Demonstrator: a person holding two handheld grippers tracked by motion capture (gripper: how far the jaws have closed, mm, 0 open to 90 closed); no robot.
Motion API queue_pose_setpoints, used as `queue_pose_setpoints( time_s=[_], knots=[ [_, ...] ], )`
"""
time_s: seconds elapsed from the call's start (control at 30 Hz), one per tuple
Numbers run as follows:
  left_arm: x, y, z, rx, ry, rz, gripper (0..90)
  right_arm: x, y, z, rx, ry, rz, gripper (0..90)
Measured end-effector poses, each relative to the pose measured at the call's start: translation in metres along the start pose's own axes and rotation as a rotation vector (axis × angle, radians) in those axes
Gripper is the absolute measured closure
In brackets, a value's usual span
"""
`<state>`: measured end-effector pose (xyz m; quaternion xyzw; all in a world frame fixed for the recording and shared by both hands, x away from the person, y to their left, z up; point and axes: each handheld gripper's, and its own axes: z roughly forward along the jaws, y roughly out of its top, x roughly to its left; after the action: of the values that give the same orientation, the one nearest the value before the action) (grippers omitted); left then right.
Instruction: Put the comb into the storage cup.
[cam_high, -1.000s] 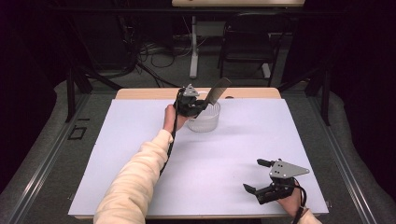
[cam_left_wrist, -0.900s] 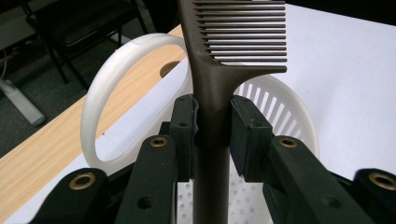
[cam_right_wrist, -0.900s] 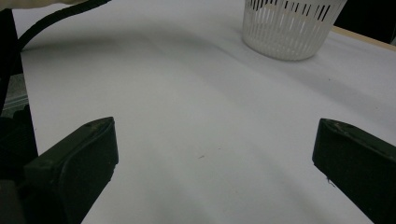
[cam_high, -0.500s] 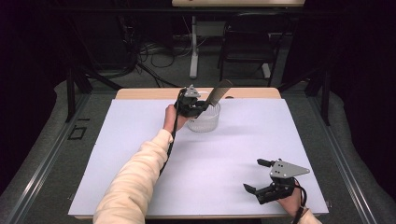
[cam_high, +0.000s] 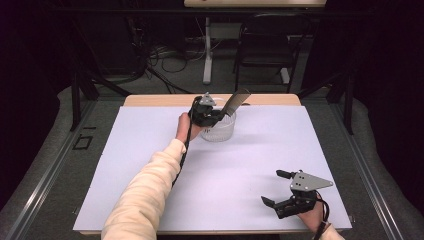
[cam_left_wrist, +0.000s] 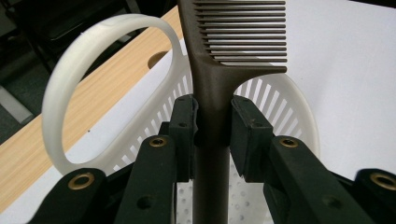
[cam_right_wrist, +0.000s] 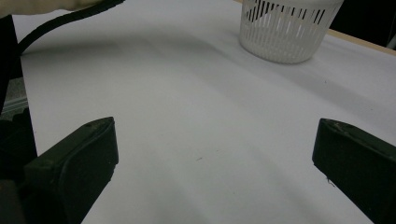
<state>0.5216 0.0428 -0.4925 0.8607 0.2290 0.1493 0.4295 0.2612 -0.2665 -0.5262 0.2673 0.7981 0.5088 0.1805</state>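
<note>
Dark brown plastic, a wide-toothed comb (cam_left_wrist: 219, 70) stands clamped by its handle in the left gripper (cam_left_wrist: 212, 128), with both black pads pressed against the handle's sides. The comb's toothed head rises above the gripper and, in the high view, leans away to the right of it (cam_high: 236, 101). Directly beneath and beyond the left gripper (cam_high: 206, 114) sits a small round white plastic basket (cam_high: 220, 131) with slotted walls and a looped white handle (cam_left_wrist: 70, 93) that arches up to the left of the gripper. The lower end of the comb's handle reaches down into the basket's opening. The basket rests on a white sheet covering the desk (cam_high: 150, 150), close to the far wooden edge. A person's cream-sleeved left arm (cam_high: 145, 195) stretches from the near edge up to this gripper.

The right gripper (cam_high: 279, 189) sits well apart, at the near right corner of the desk, with its jaws spread wide and nothing between them. From its own camera, the white basket (cam_right_wrist: 287, 30) lies far ahead, across bare white sheet.
</note>
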Motion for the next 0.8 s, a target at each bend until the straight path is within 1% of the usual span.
queue_pose_setpoints(
  time_s=[0.23, 0.3, 0.43, 0.5, 0.57, 0.63, 0.7, 0.73, 0.8],
  knots=[
    [0.0, -0.002, 0.004, 0.017, -0.009, 0.003, 71.7, 0.0, 0.0, 0.0, -0.008, -0.002, -0.001, 0.0],
    [0.0, -0.002, 0.004, 0.028, -0.008, 0.011, 71.7, 0.0, 0.0, 0.0, -0.008, -0.002, -0.002, 0.0],
    [0.0, -0.002, 0.005, 0.034, -0.016, 0.012, 70.0, 0.0, 0.0, -0.001, -0.012, -0.006, -0.005, 0.0],
    [0.0, -0.002, 0.003, 0.026, -0.024, 0.005, 68.8, 0.0, 0.0, -0.001, -0.015, -0.006, -0.003, 0.0],
    [0.0, -0.001, 0.001, 0.033, -0.03, 0.017, 65.5, 0.0, 0.0, -0.001, -0.016, -0.005, -0.004, 0.0],
    [-0.001, 0.002, -0.002, 0.041, -0.026, 0.025, 60.0, 0.001, 0.001, -0.001, -0.017, -0.005, -0.005, 0.0],
    [-0.001, 0.004, -0.008, 0.039, -0.051, 0.027, 53.9, 0.0, 0.001, -0.001, -0.019, -0.007, -0.003, 0.0],
    [-0.002, 0.005, -0.01, 0.034, -0.049, 0.036, 50.9, 0.0, 0.0, -0.001, -0.016, -0.008, -0.003, 0.0],
    [-0.001, 0.007, -0.015, 0.025, -0.056, 0.028, 44.3, 0.001, 0.0, -0.001, -0.018, -0.007, -0.007, 0.0]
  ],
)
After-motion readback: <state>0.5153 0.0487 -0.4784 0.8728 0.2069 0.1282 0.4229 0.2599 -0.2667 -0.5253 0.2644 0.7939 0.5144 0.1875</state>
